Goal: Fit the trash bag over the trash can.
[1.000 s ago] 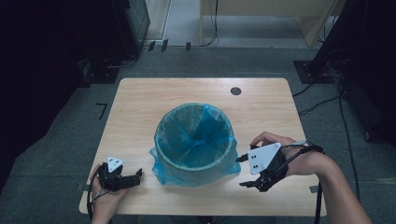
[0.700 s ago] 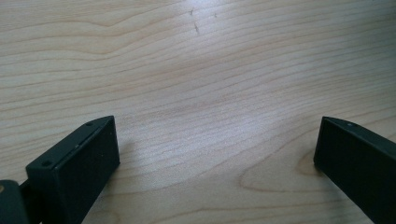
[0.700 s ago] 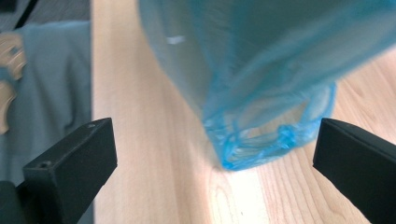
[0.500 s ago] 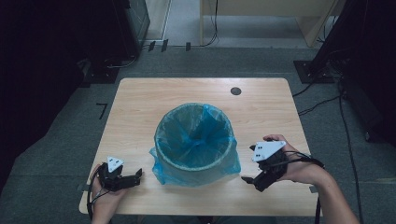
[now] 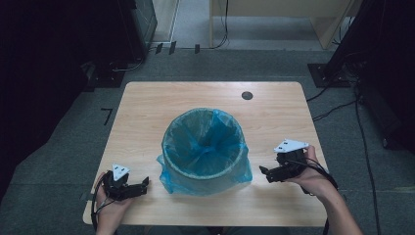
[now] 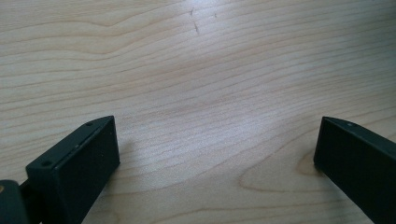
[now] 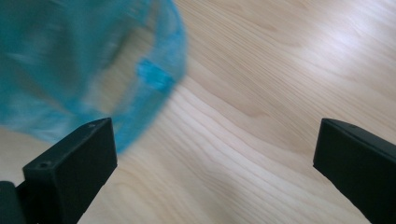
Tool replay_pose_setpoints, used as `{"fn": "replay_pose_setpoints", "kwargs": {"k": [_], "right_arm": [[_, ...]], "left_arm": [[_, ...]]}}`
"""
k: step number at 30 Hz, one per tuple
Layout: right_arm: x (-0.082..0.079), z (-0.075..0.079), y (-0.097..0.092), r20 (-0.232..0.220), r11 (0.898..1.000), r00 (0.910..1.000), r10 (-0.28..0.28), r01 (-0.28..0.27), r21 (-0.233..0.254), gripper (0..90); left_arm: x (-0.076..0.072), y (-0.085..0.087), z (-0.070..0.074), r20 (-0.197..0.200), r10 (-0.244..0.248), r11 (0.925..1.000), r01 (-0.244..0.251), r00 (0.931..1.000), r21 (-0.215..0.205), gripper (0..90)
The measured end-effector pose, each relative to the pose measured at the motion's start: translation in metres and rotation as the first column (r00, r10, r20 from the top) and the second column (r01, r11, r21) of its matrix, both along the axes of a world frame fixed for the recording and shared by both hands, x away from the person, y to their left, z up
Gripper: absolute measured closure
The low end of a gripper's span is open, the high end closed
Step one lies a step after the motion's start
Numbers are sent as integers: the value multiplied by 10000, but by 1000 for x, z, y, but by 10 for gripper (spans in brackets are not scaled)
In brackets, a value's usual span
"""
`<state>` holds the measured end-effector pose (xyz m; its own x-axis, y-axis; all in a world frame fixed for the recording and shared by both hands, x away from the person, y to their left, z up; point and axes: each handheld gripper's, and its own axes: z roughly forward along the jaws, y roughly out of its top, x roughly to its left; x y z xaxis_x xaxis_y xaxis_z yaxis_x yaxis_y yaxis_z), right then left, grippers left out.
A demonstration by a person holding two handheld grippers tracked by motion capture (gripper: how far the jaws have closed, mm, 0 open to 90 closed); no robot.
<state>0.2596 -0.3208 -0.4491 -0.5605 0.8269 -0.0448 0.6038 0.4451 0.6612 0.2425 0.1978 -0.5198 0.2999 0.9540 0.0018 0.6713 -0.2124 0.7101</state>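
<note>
Both grippers gape empty; right gripper [image 5: 268,175] has sunk toward the table [image 5: 147,107], jaws just widened, at bin's [image 5: 203,147] four o'clock; left gripper [image 5: 142,186] unmoved.

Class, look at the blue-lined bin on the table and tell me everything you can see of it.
The bin is round, open-topped and upright, standing near the middle of the wooden table. A thin, crinkled blue plastic bag lines it, folds over the rim and hangs loosely down the outside, spreading onto the tabletop. The inside looks empty. Neither gripper touches it; both sit apart on either side.
</note>
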Motion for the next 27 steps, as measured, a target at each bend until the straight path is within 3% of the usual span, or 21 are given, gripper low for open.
{"fn": "replay_pose_setpoints", "kwargs": {"k": [3,6,11,27], "right_arm": [[3,-10,-9,-160,9967,9965,-814,814,-9,0],[3,-18,-17,-188,9916,9915,-1290,1292,53,0],[2,-32,-37,-360,9738,9732,-2272,2268,-133,0],[-16,-58,-87,-630,9204,9184,-3907,3887,-419,0]], "left_arm": [[0,0,0,1,2,10000,-2,10000,-1,0],[0,0,0,-4,-2,10000,2,10000,0,0],[0,0,0,-4,-1,10000,1,10000,0,0],[0,0,0,-3,0,10000,0,10000,0,0]]}}
